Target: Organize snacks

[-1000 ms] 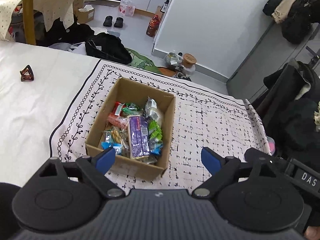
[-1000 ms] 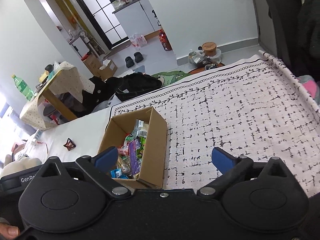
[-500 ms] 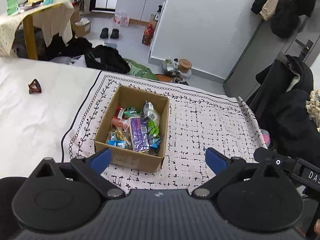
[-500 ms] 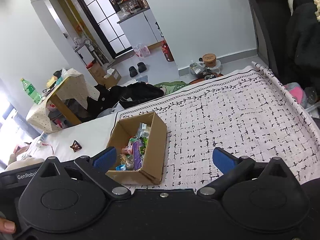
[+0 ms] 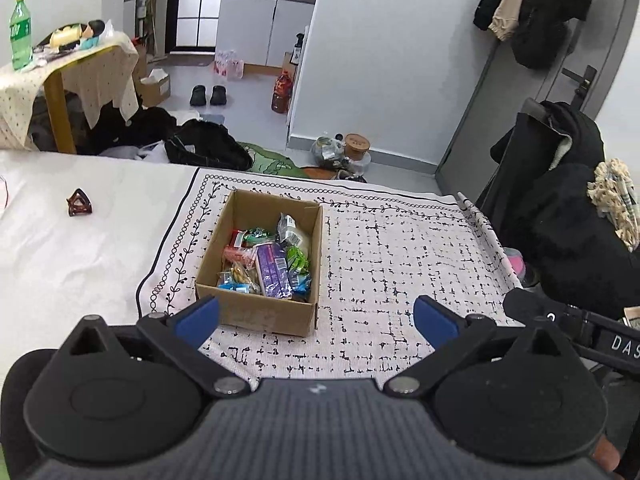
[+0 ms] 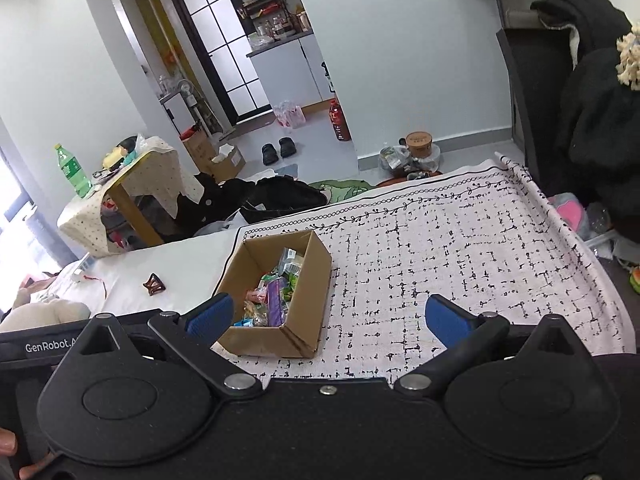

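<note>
An open cardboard box (image 5: 252,312) (image 6: 308,280) sits on a patterned white cloth (image 5: 400,264) (image 6: 460,248) and holds several wrapped snacks, among them a purple packet (image 5: 272,270) (image 6: 275,300) and green packets (image 5: 297,258). My left gripper (image 5: 316,320) hangs open above the cloth, on the near side of the box, with nothing between its blue pads. My right gripper (image 6: 328,318) is open too and holds nothing, high over the cloth, with its left pad showing in front of the box's near corner.
A brown hair claw (image 5: 79,203) (image 6: 154,283) lies on the white sheet left of the cloth. Dark coats (image 5: 568,216) hang over a chair at the right edge. A side table with a green bottle (image 5: 20,34) and floor clutter lie beyond.
Both grippers have pulled up and back from the box, which now looks smaller and farther away. Both stayed open and without a load.
</note>
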Demonstrator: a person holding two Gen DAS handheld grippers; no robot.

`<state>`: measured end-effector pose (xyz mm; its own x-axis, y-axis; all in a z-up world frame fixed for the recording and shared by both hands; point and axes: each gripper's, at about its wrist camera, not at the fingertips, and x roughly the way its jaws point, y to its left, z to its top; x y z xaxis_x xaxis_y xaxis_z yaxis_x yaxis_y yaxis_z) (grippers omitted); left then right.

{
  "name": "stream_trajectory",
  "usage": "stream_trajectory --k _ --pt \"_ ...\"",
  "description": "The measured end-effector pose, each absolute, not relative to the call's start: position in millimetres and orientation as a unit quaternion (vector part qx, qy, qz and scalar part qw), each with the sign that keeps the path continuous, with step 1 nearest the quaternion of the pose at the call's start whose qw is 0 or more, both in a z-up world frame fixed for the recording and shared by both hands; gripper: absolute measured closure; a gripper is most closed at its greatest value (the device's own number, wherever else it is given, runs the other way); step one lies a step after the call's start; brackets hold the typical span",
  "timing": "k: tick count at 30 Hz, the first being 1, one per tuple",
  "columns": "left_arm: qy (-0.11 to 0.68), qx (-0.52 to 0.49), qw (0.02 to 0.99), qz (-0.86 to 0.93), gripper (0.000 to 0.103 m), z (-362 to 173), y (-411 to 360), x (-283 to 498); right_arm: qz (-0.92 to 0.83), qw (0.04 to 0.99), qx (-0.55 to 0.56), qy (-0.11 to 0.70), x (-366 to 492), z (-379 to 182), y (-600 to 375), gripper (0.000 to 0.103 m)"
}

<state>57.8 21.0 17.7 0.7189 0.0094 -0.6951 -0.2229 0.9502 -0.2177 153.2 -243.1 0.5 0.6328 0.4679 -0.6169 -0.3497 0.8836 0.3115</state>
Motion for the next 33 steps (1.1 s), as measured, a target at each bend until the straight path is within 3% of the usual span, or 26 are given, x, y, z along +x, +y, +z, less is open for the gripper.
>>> stream_trajectory --k 33 --pt "0.342 -0.083 0.934 0.062 0.0 35 4 -6 0.224 0.921 0.009 0.32 87 24 -253 0.0"
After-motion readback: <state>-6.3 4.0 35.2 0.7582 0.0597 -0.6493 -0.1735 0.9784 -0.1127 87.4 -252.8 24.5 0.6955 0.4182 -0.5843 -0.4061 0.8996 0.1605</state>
